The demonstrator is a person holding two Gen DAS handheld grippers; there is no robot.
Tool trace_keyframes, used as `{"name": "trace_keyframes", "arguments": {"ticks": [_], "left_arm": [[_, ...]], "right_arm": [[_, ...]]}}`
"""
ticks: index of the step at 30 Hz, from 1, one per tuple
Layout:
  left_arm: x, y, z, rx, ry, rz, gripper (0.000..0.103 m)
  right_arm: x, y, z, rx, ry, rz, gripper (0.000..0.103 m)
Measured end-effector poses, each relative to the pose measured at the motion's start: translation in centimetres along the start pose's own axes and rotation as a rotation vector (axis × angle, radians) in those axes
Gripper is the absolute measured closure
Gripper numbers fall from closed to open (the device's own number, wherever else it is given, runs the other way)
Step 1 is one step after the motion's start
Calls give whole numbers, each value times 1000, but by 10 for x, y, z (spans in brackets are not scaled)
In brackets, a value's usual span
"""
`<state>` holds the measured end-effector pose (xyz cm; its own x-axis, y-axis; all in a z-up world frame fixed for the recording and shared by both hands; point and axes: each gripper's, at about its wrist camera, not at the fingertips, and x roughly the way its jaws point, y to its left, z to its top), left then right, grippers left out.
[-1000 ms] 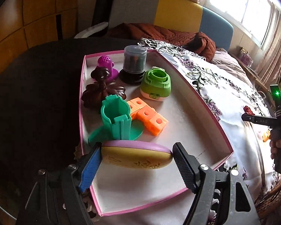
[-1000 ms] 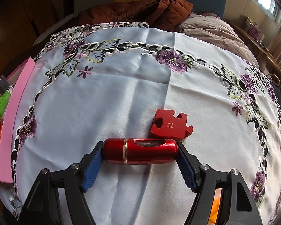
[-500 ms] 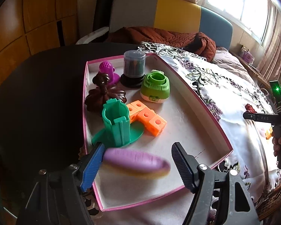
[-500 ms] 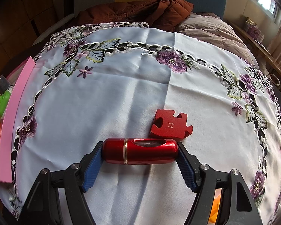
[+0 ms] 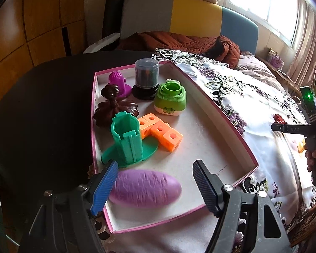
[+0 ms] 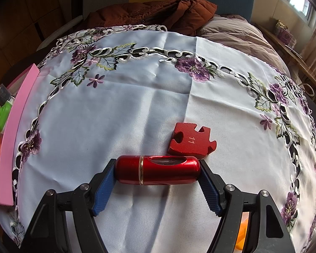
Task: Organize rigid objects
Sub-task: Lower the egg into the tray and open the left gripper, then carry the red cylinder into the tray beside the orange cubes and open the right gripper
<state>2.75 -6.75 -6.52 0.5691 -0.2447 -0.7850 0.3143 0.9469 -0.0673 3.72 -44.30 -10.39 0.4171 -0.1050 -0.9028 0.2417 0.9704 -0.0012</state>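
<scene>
The left gripper (image 5: 155,183) was held apart, the purple oval case (image 5: 145,188) lying loose between its fingers in the pink-rimmed box (image 5: 231,135). The right gripper (image 6: 158,174) was clamped endwise on the red cylinder (image 6: 158,169), with the red puzzle piece (image 6: 191,141) just beyond.

oval case (image 5: 144,189) in tray (image 5: 231,141), puzzle piece (image 6: 191,140) behind cylinder (image 6: 158,169)

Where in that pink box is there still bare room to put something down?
The pink box is bare along its right wall, between the orange cubes and the near right corner, right of the purple oval. The far left is crowded: teal holder, green toy, dark jar.
</scene>
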Motion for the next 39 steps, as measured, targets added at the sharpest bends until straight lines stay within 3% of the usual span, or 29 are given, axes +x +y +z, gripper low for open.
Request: {"name": "trace_keyframes", "arguments": {"ticks": [26,39], "left_arm": [[-12,3,2,-13,-36,-21,29],[-21,3,6,-26,-60,-40,29]], "right_arm": [[-5,8,-3,-34,-9,-11,29],[-16,50,-25,-68,-14,73,29]]}}
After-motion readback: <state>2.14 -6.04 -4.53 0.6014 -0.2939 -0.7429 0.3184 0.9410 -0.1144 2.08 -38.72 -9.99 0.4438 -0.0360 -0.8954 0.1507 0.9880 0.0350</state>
